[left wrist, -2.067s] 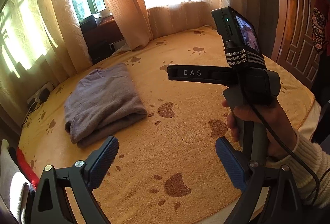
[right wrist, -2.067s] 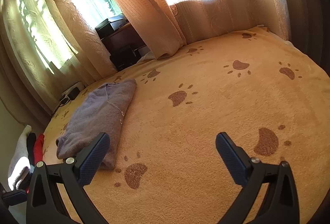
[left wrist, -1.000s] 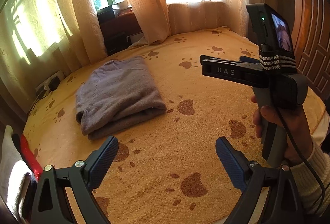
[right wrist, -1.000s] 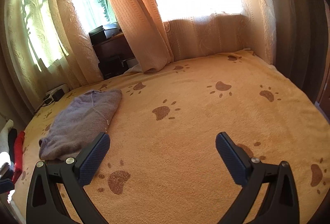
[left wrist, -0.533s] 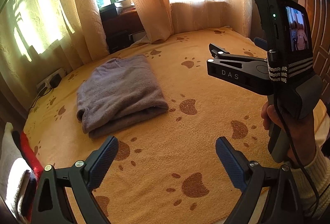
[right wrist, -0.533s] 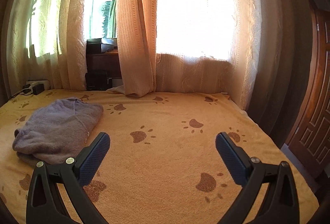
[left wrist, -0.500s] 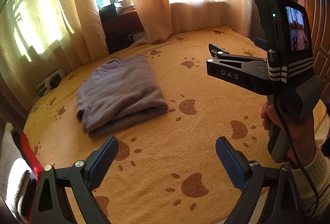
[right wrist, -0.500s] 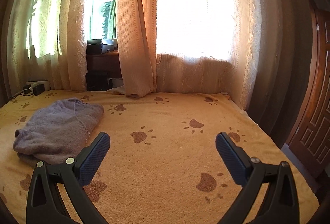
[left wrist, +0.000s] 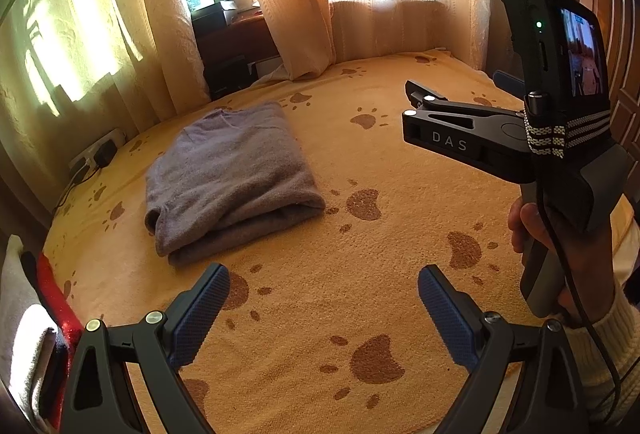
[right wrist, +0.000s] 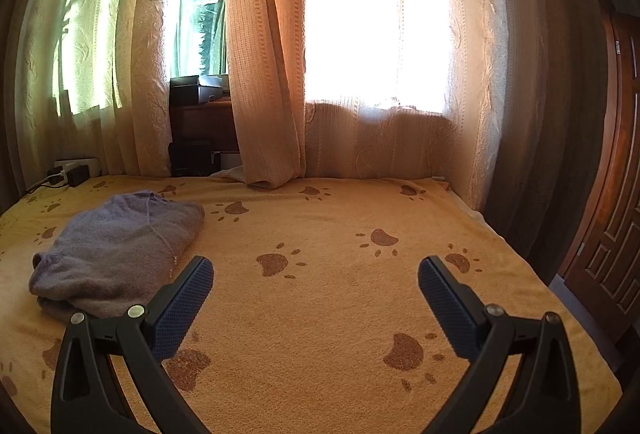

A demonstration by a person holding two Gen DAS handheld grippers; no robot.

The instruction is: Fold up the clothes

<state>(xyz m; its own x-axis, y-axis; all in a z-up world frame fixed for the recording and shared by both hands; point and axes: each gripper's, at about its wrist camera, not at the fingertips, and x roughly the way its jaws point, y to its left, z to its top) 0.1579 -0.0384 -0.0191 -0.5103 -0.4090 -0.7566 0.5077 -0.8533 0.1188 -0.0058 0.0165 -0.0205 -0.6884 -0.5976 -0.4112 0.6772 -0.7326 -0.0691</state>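
Folded grey sweater (left wrist: 232, 178) lying on paw-print blanket (left wrist: 360, 298), left of centre. Left gripper (left wrist: 320, 310) fingers spread, empty, above blanket. Right gripper (right wrist: 316, 298) likewise spread, empty.

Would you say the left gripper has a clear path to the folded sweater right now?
Probably yes: the left gripper is open and empty, and only bare blanket lies between it and the sweater.
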